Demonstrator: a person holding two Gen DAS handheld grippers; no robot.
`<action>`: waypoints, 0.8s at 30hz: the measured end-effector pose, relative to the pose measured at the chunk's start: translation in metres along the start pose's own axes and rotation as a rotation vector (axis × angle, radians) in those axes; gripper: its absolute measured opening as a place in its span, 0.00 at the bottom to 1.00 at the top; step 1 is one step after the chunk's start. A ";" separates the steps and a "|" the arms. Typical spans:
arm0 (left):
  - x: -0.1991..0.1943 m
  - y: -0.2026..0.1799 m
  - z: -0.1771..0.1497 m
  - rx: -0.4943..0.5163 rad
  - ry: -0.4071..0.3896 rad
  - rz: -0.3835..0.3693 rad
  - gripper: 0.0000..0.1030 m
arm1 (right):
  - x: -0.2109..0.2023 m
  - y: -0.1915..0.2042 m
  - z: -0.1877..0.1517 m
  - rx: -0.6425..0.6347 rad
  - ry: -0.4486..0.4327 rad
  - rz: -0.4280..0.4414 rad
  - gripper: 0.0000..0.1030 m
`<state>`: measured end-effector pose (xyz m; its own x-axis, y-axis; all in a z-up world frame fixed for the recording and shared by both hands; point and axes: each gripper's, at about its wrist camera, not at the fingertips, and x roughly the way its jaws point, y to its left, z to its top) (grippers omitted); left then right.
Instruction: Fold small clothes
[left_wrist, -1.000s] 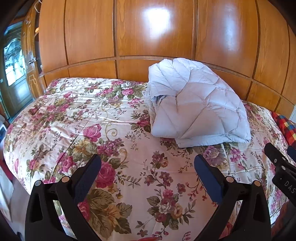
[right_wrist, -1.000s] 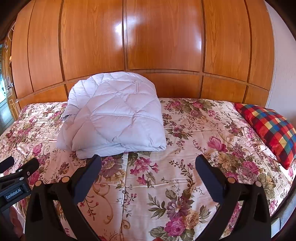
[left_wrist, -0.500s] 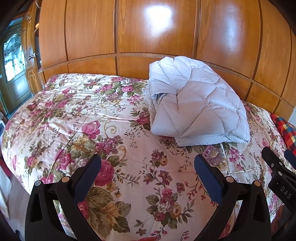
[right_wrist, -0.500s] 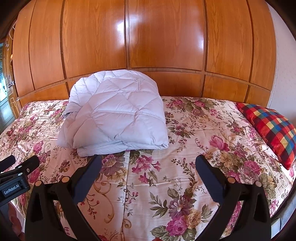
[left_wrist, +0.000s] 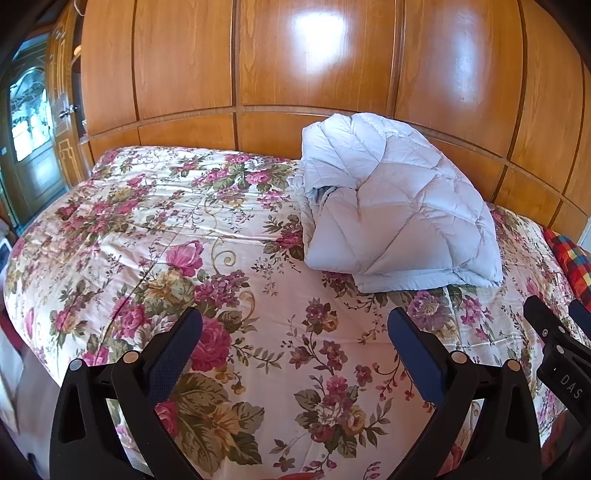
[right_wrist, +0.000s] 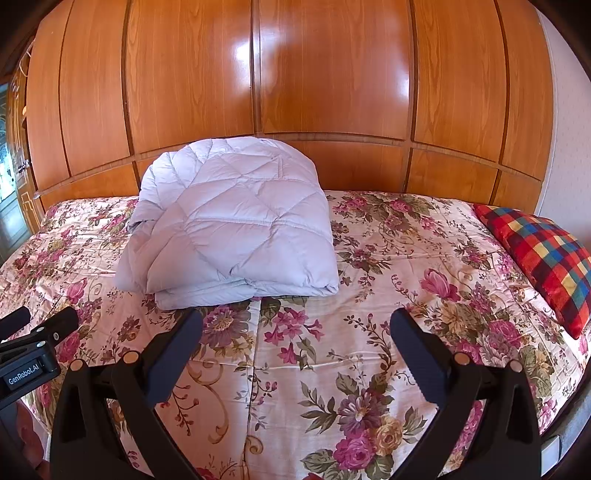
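Floral bedspread (right_wrist: 369, 295), folded quilted jacket (right_wrist: 236, 229) sleeves hidden, left tool (left_wrist: 294, 332), right tool (right_wrist: 296, 332) both wide, empty.

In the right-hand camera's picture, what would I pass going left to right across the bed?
The other gripper poking in at the left edge → folded pale quilted bundle → bare stretch of flowered bedspread → checked pillow at the right edge.
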<state>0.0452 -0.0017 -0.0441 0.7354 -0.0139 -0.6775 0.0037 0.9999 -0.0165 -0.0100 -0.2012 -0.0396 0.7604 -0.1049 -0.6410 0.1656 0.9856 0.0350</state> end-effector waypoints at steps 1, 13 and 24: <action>0.000 0.001 0.000 0.002 0.002 -0.001 0.97 | 0.000 0.000 0.000 0.000 0.000 0.000 0.98; 0.001 0.000 0.000 0.002 0.007 -0.002 0.97 | 0.001 0.000 -0.001 -0.001 0.004 0.005 0.98; 0.006 0.002 -0.001 -0.005 0.028 -0.015 0.97 | 0.002 0.001 -0.001 0.002 0.014 0.010 0.98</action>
<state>0.0487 -0.0001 -0.0487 0.7160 -0.0294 -0.6975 0.0116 0.9995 -0.0303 -0.0089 -0.2004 -0.0420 0.7530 -0.0932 -0.6514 0.1594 0.9863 0.0431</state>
